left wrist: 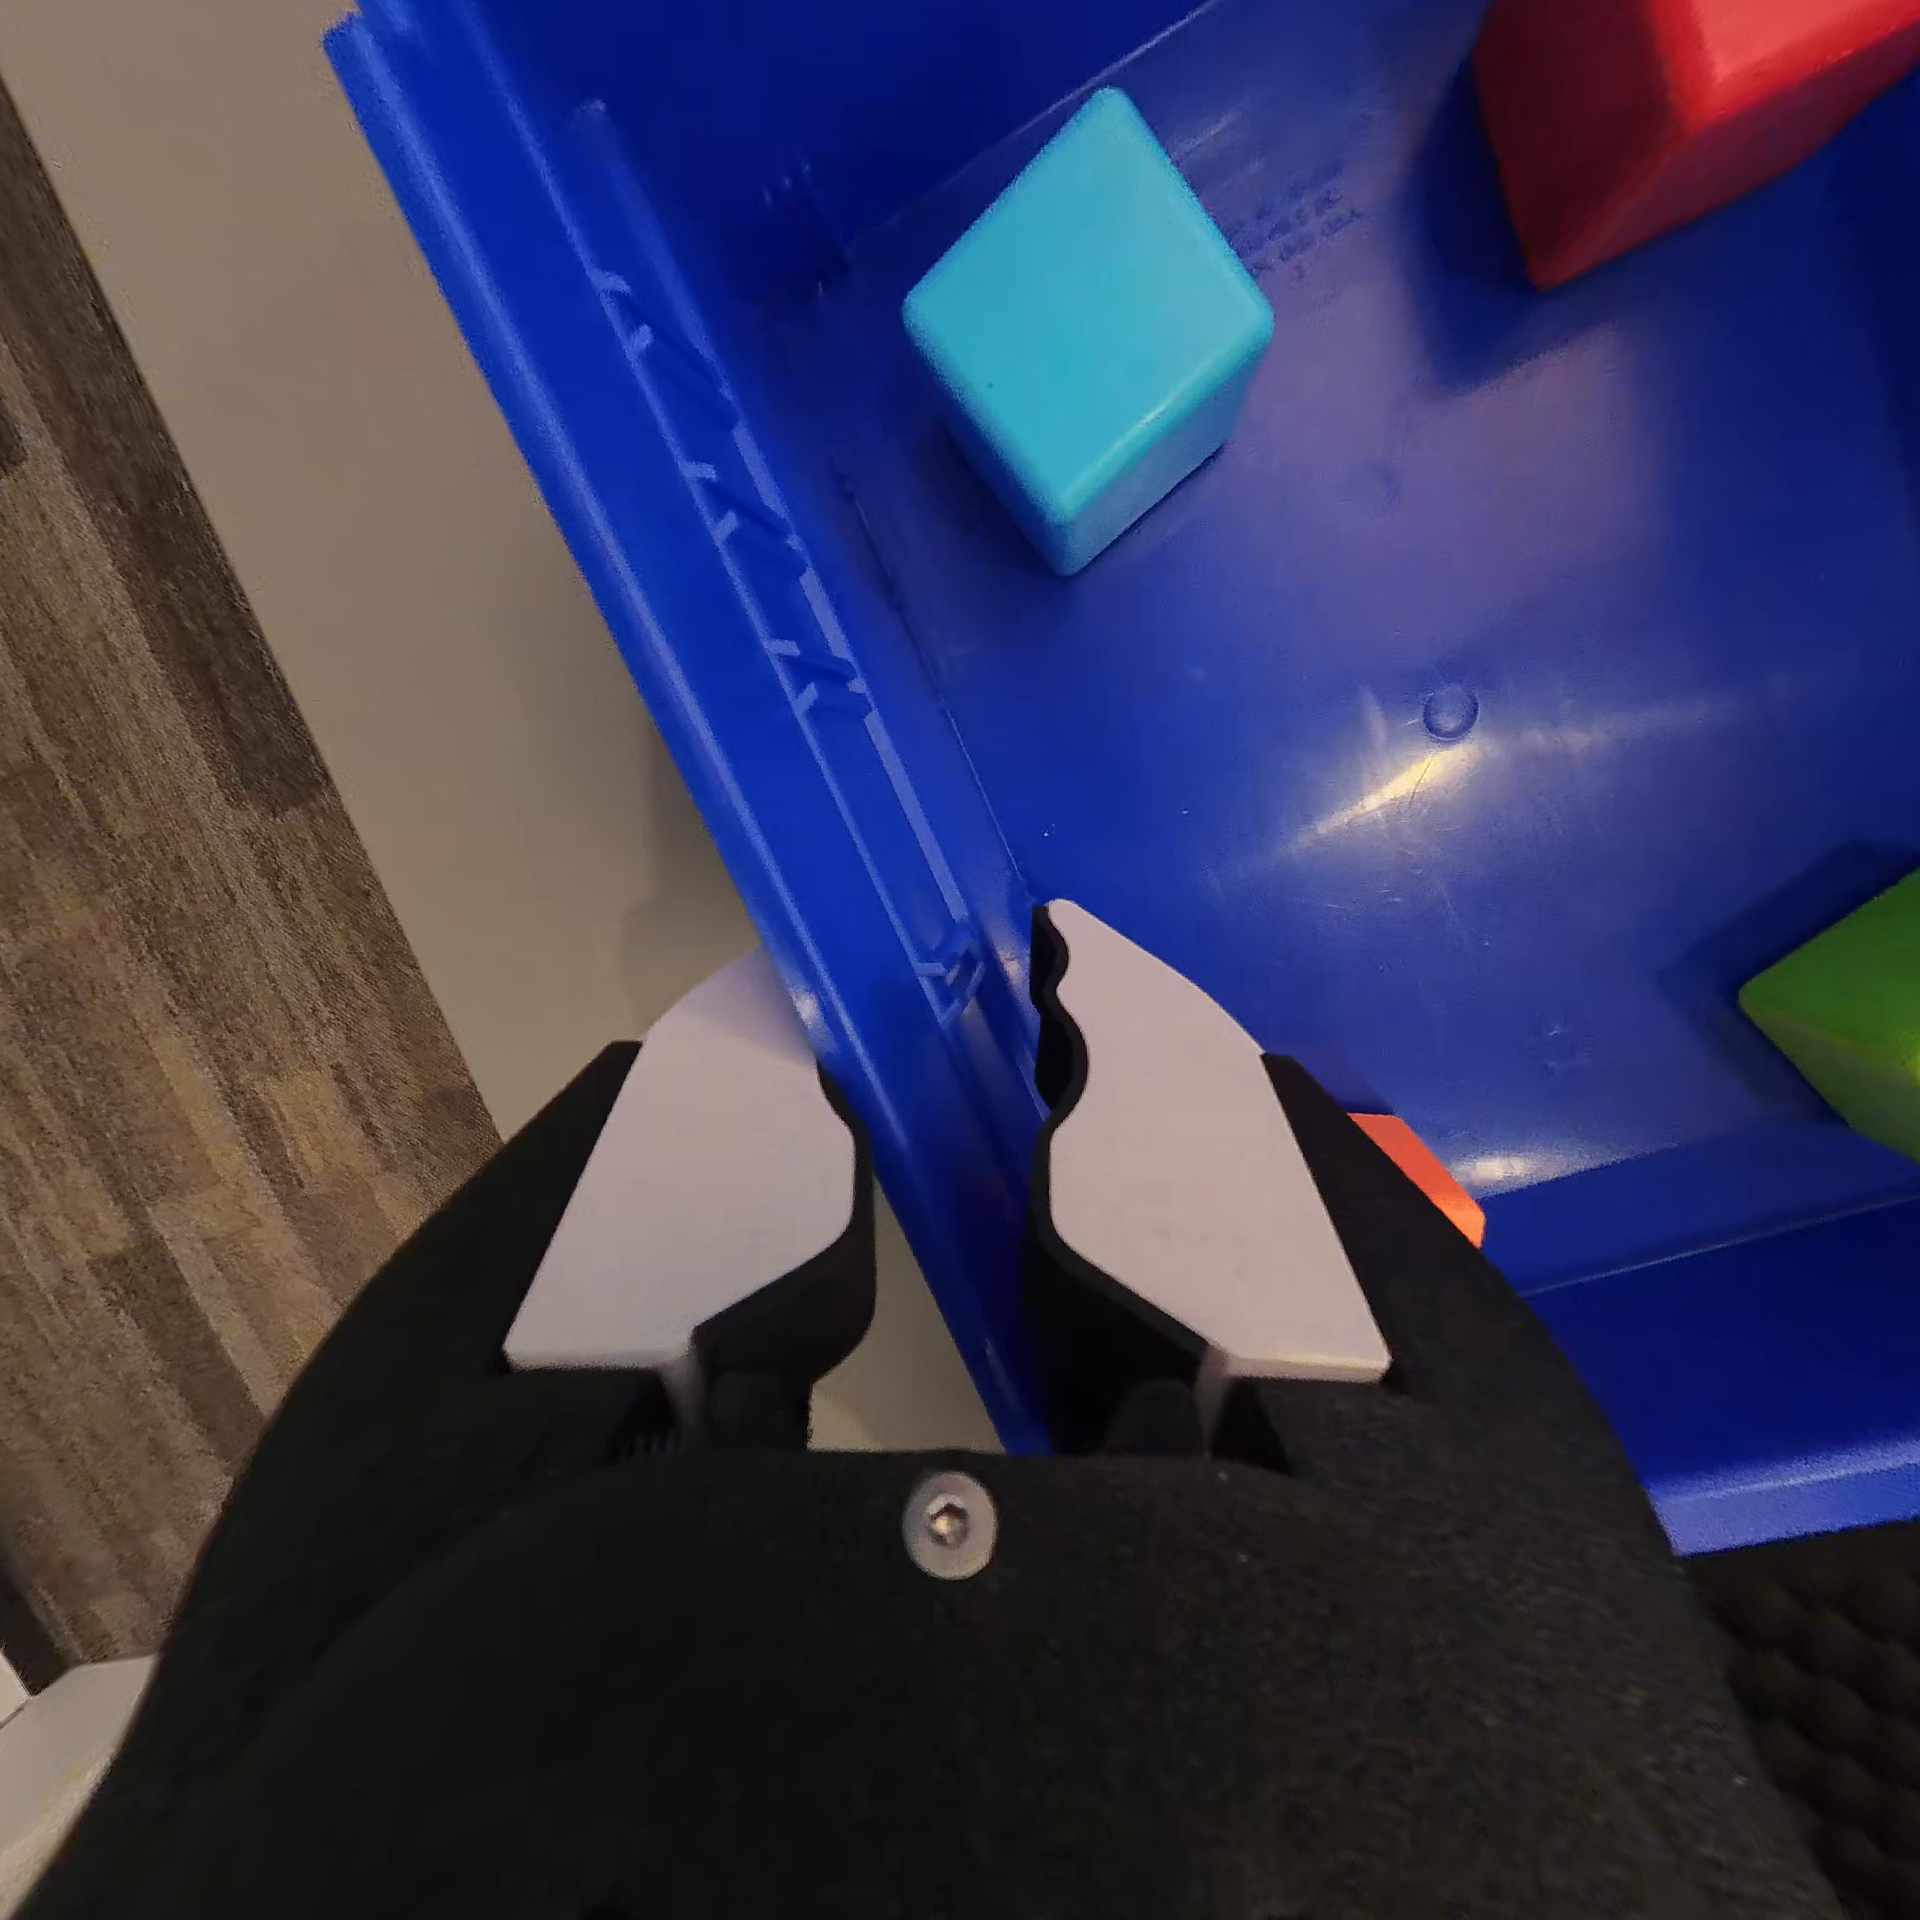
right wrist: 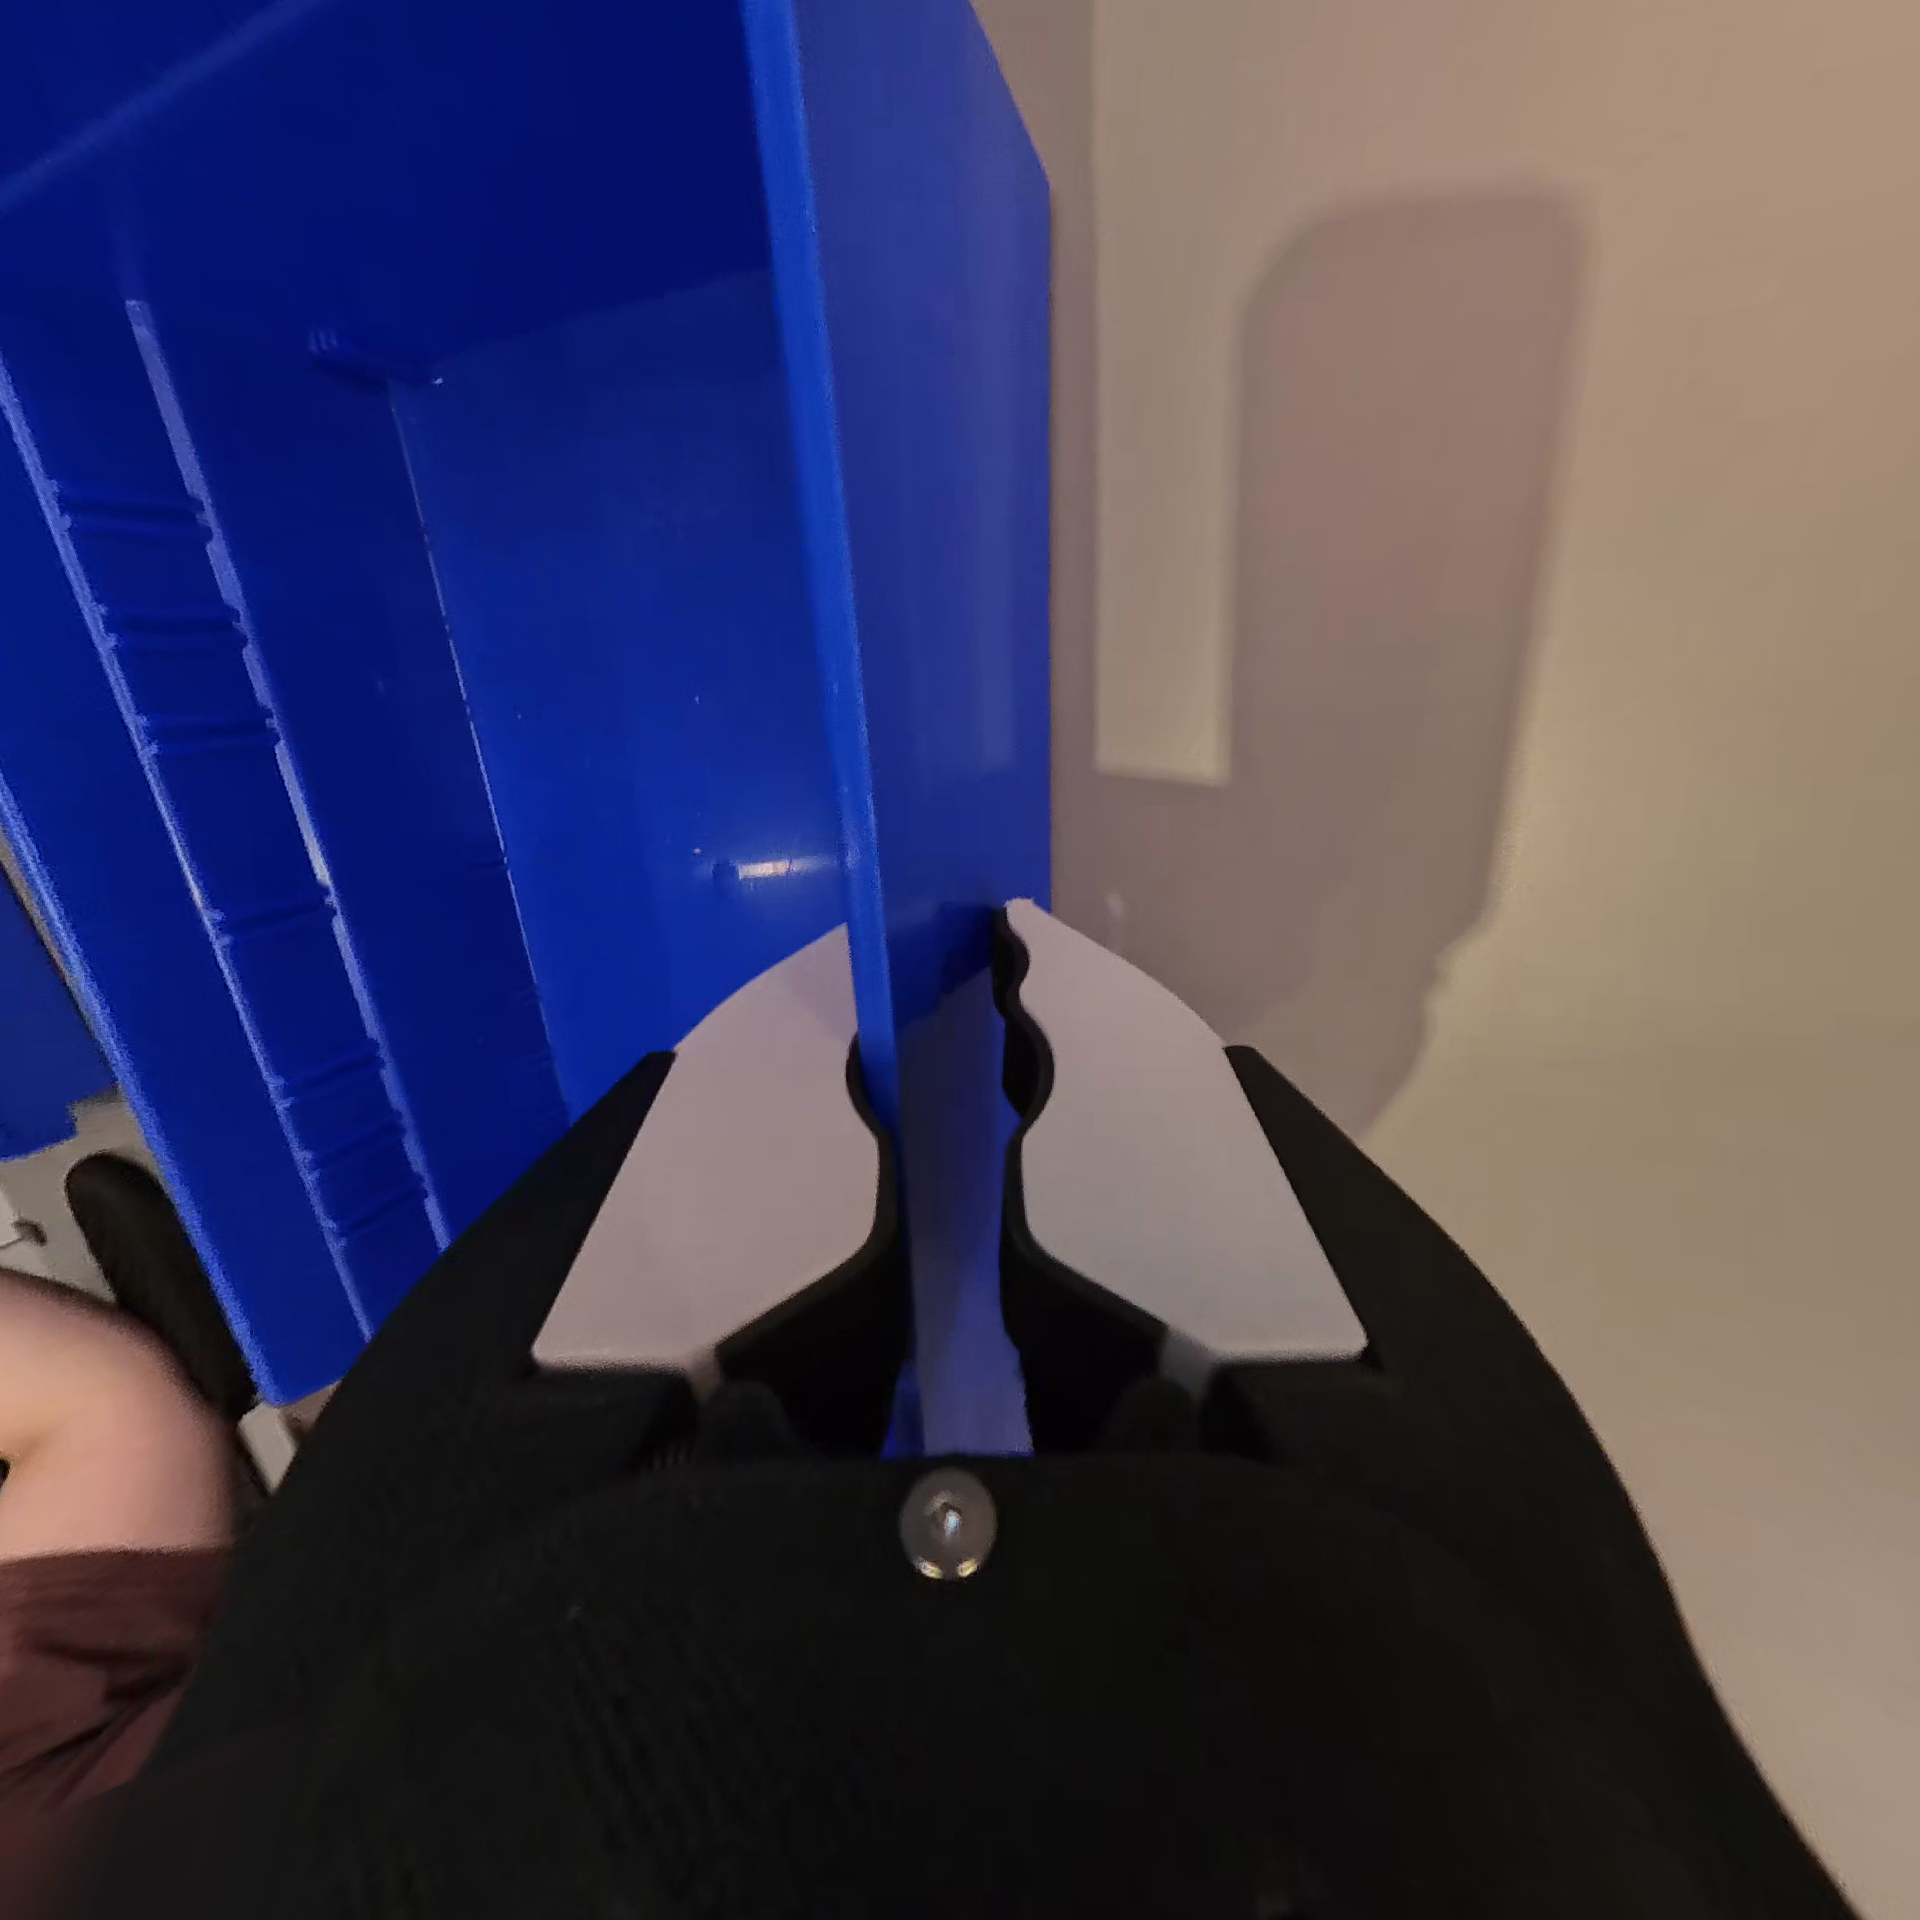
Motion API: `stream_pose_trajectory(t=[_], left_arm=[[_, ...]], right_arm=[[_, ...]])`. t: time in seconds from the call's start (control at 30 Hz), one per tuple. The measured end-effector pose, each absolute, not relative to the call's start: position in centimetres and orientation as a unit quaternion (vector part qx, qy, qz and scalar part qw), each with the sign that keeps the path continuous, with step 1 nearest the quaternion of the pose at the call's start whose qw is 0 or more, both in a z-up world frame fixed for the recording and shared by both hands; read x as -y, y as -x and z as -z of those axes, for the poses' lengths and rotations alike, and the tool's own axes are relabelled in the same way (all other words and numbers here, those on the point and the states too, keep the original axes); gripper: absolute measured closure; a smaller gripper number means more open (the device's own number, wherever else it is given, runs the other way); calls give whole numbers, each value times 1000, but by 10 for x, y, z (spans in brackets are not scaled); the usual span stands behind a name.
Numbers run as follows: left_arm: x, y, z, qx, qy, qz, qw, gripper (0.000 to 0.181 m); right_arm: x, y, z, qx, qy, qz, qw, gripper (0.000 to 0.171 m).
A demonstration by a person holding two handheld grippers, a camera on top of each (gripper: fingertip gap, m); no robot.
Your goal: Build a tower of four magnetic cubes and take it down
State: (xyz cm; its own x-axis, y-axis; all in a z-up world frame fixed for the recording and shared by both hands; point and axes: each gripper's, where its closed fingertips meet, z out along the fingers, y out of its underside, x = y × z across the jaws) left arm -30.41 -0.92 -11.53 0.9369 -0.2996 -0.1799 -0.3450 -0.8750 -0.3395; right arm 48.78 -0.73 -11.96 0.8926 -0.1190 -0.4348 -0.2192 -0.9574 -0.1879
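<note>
- Blue plastic bin (left wrist: 1299, 831) wall pinched by the left gripper (left wrist: 914, 997), one finger inside (cyan cube (left wrist: 1081, 322) beyond).
- Right gripper (right wrist: 930, 966) clamps the opposite wall (right wrist: 831, 520).

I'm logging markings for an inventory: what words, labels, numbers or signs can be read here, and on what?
Moulded lettering on the floor of the blue bin, beside the cyan cube: too small and blurred to read.
Nothing else in either view bears writing.
</note>
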Motion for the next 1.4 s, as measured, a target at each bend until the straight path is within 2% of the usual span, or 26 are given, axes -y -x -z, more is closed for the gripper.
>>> stream_pose_trajectory(t=[0.23, 0.53, 0.73, 0.8, 0.87, 0.9, 1.1, 1.2, 1.27, 1.33, 1.4], left_arm=[[20, 298, 116, -183, 968, -68, 160, 150], [18, 295, 117, -191, 965, -58, 172, 149], [18, 294, 112, -186, 963, -50, 189, 143], [22, 297, 104, -183, 962, -58, 196, 140], [27, 303, 90, -180, 958, -83, 207, 135], [31, 305, 84, -176, 958, -91, 208, 133], [56, 308, 44, -169, 949, -148, 221, 131], [65, 289, 26, -204, 937, -148, 242, 129], [70, 258, 22, -266, 923, -115, 255, 128], [75, 218, 23, -355, 893, -68, 268, 125], [87, 182, 35, -440, 864, -25, 244, 120]], right_arm=[[-3, -492, 120, -94, 965, -197, 145, 157], [-6, -491, 120, -97, 965, -190, 149, 156], [-5, -494, 122, -83, 968, -187, 142, 141], [-8, -495, 119, -73, 969, -176, 154, 143], [-7, -493, 120, -55, 972, -173, 149, 158], [-6, -493, 120, -42, 974, -166, 148, 161], [-15, -500, 121, -14, 980, -116, 159, 163], [-10, -500, 124, -15, 983, -114, 143, 147], [-11, -505, 120, -16, 983, -99, 153, 147], [-18, -510, 105, -22, 977, -86, 192, 145], [-26, -513, 84, -26, 966, -77, 244, 144]])
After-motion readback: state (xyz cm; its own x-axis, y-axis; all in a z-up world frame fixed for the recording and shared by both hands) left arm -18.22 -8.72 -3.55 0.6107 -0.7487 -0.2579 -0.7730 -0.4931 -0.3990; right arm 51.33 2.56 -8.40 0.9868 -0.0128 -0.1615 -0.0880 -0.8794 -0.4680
